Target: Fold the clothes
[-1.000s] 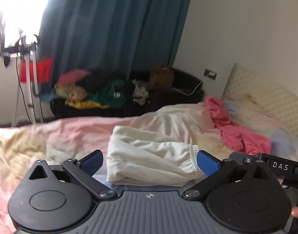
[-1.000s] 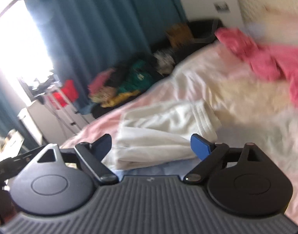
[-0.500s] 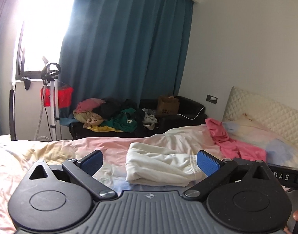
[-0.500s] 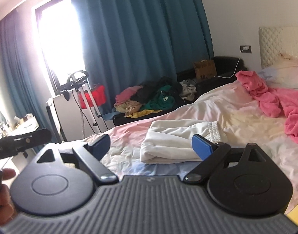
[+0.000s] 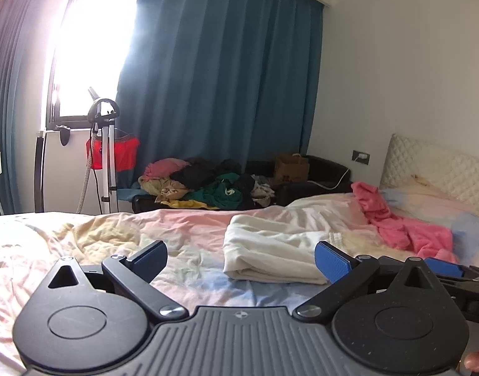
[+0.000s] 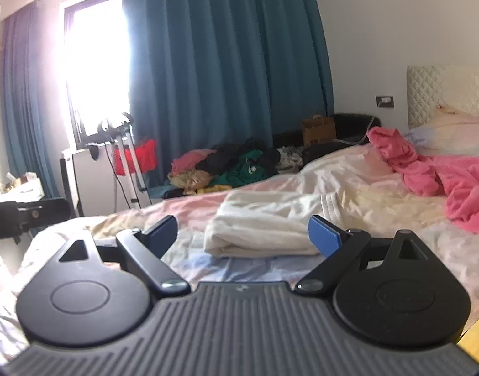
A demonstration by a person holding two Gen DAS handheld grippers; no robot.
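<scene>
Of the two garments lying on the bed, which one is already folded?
The white garment, in front of both grippers, is folded into a flat stack. The pink garment, nearer the headboard, lies crumpled and spread out.

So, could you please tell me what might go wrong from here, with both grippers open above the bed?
1. The folded cream-white garment lies on a rumpled pastel bedsheet; a low grasp by the left gripper or right gripper might pinch sheet too.
2. Lifting one layer could undo its fold.
3. The crumpled pink fleece garment looks bulky and may sag when lifted.
</scene>
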